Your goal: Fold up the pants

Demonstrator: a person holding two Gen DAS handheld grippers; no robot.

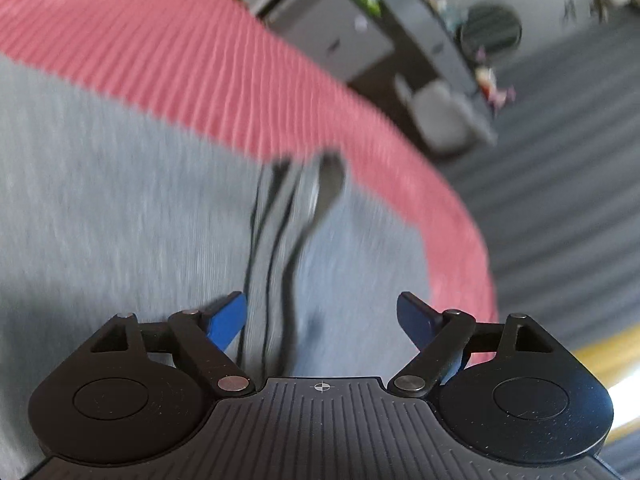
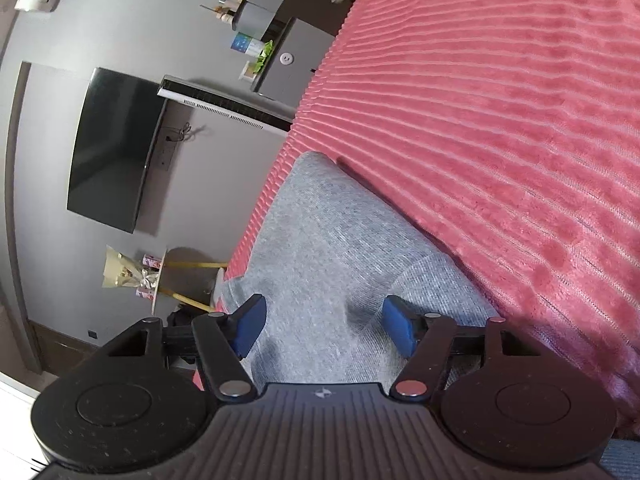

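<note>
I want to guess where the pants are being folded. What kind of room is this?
Probably a bedroom at home. The grey pants lie on a pink ribbed blanket like a bed cover, and a dark TV hangs on the wall.

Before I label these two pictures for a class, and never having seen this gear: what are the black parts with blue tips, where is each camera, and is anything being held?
Each picture comes from a camera on a hand-held tool, looking along its two fingers. The black parts are the tool's body; the blue tips are its pads. One view shows the left gripper, the other the right gripper. Both hang over grey knit pants lying on a pink ribbed blanket. Dark drawstrings show in the blurred left view. Both grippers are open with fabric beneath them; nothing is clamped.
</note>
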